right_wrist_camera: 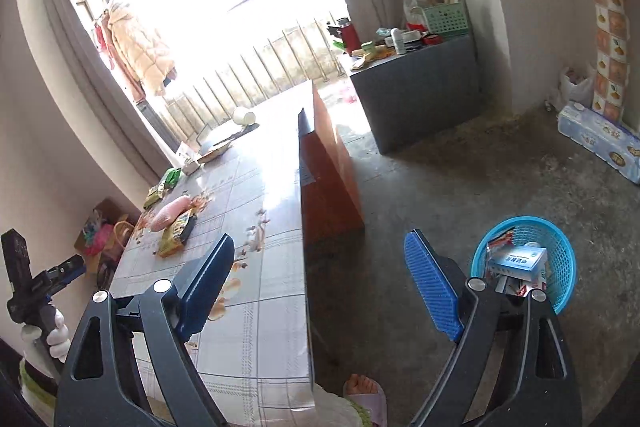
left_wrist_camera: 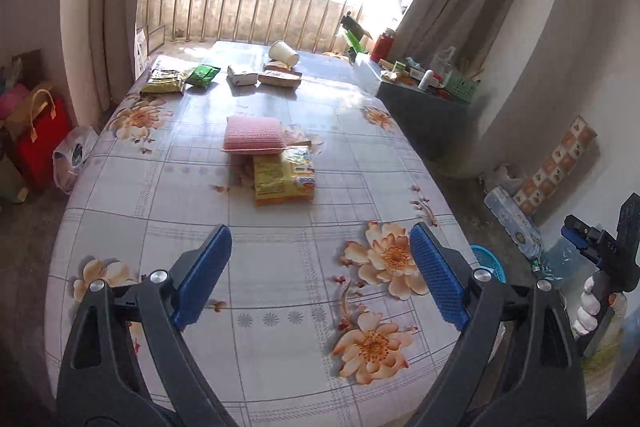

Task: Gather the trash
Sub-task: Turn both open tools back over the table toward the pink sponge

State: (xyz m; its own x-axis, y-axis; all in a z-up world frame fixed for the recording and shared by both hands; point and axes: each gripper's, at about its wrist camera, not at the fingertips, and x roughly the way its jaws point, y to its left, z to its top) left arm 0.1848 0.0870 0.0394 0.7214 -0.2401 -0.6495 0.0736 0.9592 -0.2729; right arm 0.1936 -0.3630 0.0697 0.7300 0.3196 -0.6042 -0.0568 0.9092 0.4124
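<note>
Yellow snack packets lie mid-surface, straight ahead of our left tool, long side running away from it, so this hand is nearer, while our right tool, spread and empty like the left, sits beside the blue basket.

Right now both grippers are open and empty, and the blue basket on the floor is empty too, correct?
Not quite. The blue basket already holds a box and wrappers, as the right wrist view shows. Left gripper and right gripper are indeed open and empty.
</note>
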